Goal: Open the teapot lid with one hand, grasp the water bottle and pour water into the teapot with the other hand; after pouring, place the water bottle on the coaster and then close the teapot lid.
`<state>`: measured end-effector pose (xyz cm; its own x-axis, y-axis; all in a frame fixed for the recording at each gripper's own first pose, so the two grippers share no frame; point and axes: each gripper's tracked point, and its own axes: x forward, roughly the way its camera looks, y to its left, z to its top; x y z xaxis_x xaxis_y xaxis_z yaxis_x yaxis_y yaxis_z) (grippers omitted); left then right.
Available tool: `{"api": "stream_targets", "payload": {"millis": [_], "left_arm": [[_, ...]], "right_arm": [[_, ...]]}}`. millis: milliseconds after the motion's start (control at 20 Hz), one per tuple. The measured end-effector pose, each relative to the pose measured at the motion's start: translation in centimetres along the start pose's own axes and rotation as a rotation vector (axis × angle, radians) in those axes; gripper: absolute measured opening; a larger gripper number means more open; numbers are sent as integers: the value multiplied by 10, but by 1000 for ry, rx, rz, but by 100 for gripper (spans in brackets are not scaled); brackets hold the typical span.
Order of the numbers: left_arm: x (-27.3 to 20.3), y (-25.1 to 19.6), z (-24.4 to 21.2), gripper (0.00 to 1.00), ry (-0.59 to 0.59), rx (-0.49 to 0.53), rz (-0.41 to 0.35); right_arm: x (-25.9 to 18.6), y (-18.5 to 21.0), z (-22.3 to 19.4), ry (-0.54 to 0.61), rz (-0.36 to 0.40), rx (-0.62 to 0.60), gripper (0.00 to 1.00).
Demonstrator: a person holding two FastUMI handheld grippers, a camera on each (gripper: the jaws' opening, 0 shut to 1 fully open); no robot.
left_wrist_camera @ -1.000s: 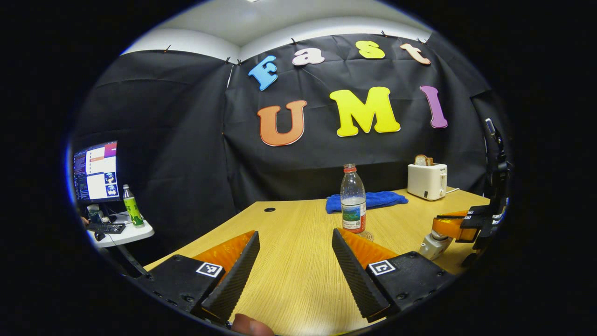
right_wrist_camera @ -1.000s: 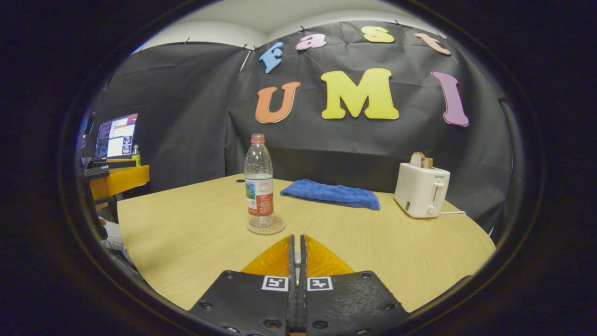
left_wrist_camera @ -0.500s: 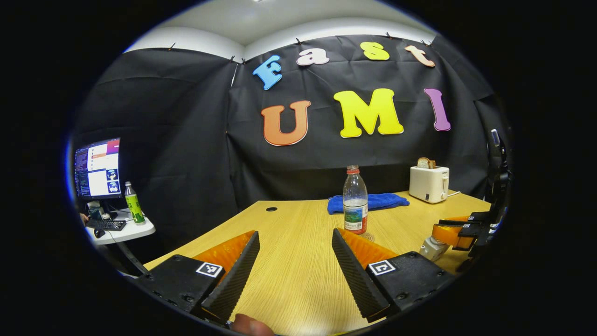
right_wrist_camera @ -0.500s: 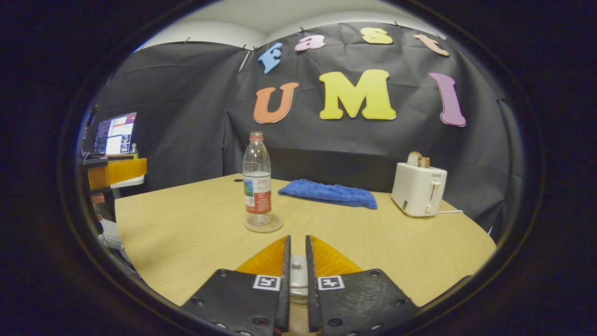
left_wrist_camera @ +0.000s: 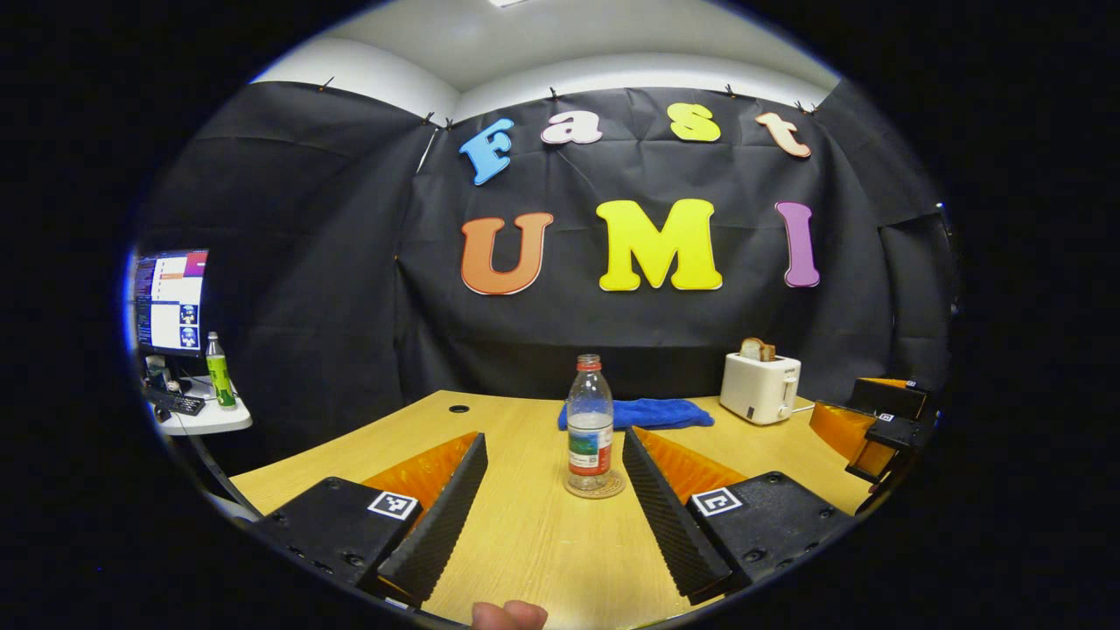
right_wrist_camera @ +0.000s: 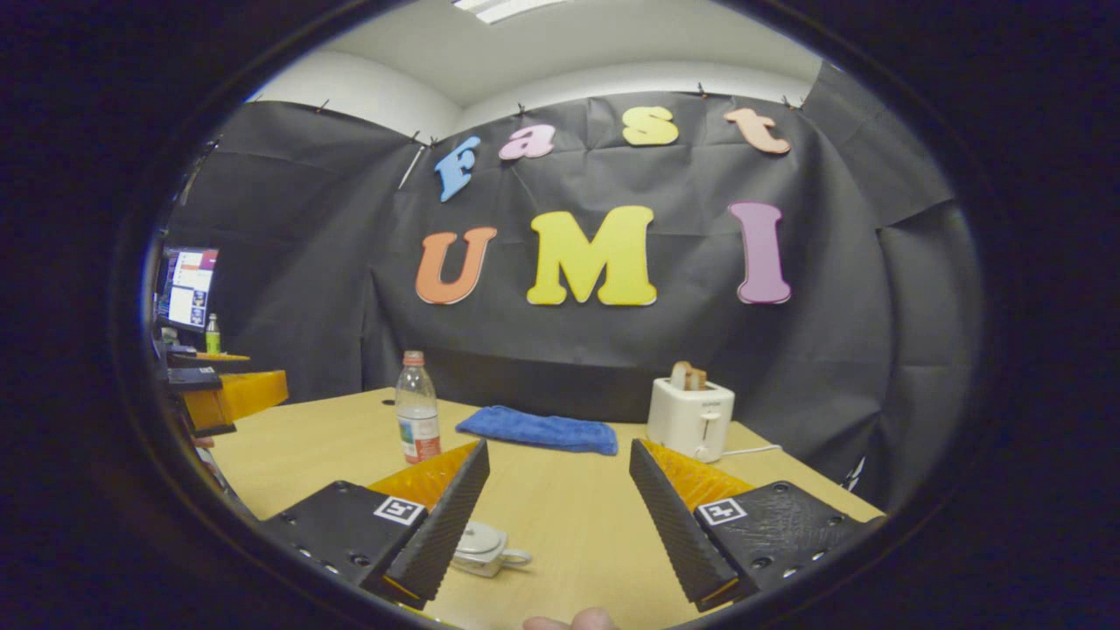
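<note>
The table point(left_wrist_camera: 525, 542) carries everything. At its far side, around the 1 o'clock direction in the left gripper view, stands the toaster point(left_wrist_camera: 759, 390), with the blue cloth point(left_wrist_camera: 647, 413) lying just to its left.

Next in size, the left gripper point(left_wrist_camera: 553, 512) has its jaws spread wide with nothing between them, and so does the right gripper point(right_wrist_camera: 560, 516), which holds nothing either. (In the left gripper view the right one sits off at about 3 o'clock, well apart.)

The water bottle point(left_wrist_camera: 590, 435) stands upright at 12 o'clock ahead of the left gripper's fingers, capped and partly full, resting on the round coaster point(left_wrist_camera: 595, 486) beneath it. In the right gripper view it stands at about 11 o'clock.

The teapot point(right_wrist_camera: 483, 544) sits low at 7 o'clock in the right gripper view, just beside the inner edge of the near finger, its lid point(right_wrist_camera: 477, 535) on.

By this layout the task looks finished, or nearly: bottle on the coaster, lid seated, both grippers released. If anything is left, it is only to draw both grippers back without brushing the pot or the bottle (whether the pot holds water cannot be told).
</note>
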<state>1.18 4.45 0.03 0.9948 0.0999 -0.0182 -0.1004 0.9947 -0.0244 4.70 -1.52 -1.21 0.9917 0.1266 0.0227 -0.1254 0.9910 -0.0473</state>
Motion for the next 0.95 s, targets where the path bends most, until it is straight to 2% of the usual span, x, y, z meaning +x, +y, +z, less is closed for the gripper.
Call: {"api": "stream_targets", "payload": {"millis": [200, 350, 600, 950], "left_arm": [[-6, -25, 10, 97, -22, 26, -21], [-13, -29, 17, 97, -49, 61, -26], [-12, -22, 16, 97, -50, 59, -26], [-11, -18, 17, 97, -62, 72, -27]], "right_arm": [[-28, -25, 9, -32, -89, -9, 97], [-36, -28, 6, -25, -116, 19, 97], [-38, -17, 7, -22, -119, 51, 97], [-37, 2, 14, -20, -101, -5, 97]]}}
